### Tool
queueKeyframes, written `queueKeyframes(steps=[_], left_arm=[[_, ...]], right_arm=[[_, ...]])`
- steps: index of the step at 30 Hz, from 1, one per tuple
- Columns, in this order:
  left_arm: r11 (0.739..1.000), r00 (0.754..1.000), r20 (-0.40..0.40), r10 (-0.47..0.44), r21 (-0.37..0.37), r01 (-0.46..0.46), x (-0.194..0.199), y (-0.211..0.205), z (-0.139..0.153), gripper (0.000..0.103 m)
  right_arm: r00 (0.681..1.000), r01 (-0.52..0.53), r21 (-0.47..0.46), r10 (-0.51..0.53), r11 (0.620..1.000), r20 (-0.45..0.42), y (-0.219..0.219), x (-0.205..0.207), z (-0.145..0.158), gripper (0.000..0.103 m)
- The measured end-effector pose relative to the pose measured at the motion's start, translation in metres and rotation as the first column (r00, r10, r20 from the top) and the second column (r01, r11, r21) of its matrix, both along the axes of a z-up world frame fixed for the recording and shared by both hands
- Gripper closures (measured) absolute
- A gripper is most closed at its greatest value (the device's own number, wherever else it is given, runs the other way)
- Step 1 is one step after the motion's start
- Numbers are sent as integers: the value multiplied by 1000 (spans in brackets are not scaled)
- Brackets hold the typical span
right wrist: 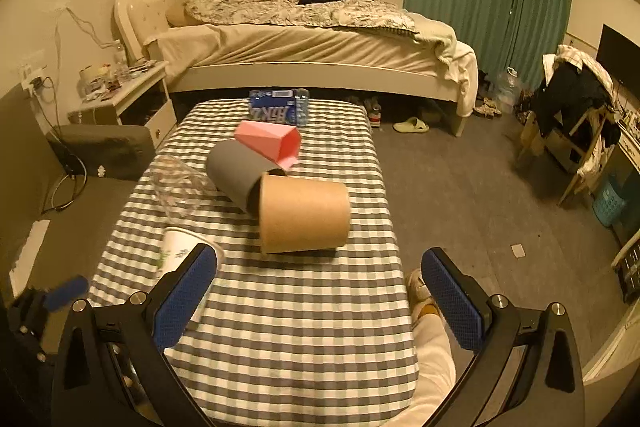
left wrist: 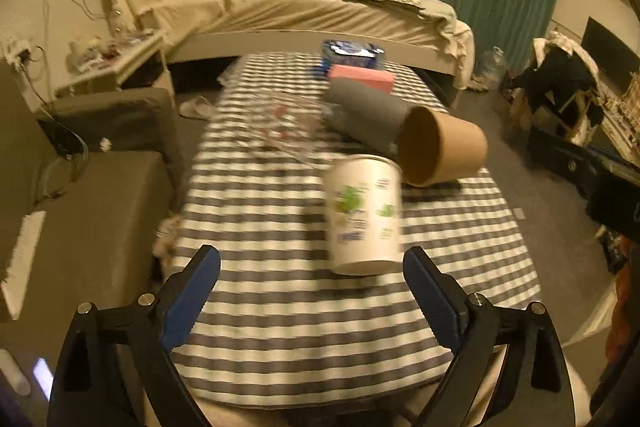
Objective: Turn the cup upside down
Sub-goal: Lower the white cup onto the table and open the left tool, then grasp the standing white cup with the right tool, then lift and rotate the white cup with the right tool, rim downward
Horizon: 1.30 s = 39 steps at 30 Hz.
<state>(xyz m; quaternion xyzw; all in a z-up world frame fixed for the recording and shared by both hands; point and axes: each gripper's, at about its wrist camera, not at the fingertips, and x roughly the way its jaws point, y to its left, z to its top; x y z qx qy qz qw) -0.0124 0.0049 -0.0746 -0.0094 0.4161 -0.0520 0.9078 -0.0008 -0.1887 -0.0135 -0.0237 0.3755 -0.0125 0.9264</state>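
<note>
Bedroom clutter frames a gingham-covered table (left wrist: pixel 280 327), where the white printed cup (left wrist: pixel 363 215) stands near the front edge, just ahead of the left gripper (left wrist: pixel 312 279), whose jaws gape empty. Thin paper, likely light and easily crushed, it wants a gentle mid-wall pinch. Its long axis runs vertical, though motion blur hides which end is open. The right gripper (right wrist: pixel 320 279) hangs spread, holding nothing.

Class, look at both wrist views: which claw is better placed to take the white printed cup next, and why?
Left. The white printed cup stands just ahead of the open left claw, near its line. From the right claw it sits off to the left edge.
</note>
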Motion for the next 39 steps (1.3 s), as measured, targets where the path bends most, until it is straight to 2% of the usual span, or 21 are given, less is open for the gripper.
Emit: queueKeyframes(steps=[5,10,14,20,23,24,25,27,28,39], left_arm=[[996,998,25,57,60,-59,3,35,-2,7],[988,994,35,105,112,-109,12,61,-10,7],[985,991,21,130,108,-132,18,76,-18,7],[984,989,-8,145,109,-144,22,88,-33,7],[983,988,-23,152,105,-148,26,89,-36,7],[984,988,-30,152,103,-149,28,88,-36,7],[984,988,-36,152,101,-147,29,88,-37,7],[985,989,-37,146,100,-142,31,85,-36,7],[985,989,-35,142,101,-138,32,83,-35,7],[989,995,-16,101,106,-99,25,56,-25,7]], right_arm=[[999,-42,-2,41,999,-30,30,-2,-14,0],[988,-107,37,111,994,-109,65,1,-43,0],[975,-148,93,161,985,-156,83,10,-66,0],[960,-117,139,148,983,-238,94,24,-102,2],[954,-98,155,137,983,-268,94,32,-116,9],[948,-96,166,141,981,-286,92,35,-122,16],[940,-96,180,149,979,-307,90,38,-125,31],[932,-98,199,160,975,-325,87,38,-127,45],[932,-104,198,165,975,-322,88,38,-125,48],[935,-192,163,231,968,-270,79,12,-89,49]])
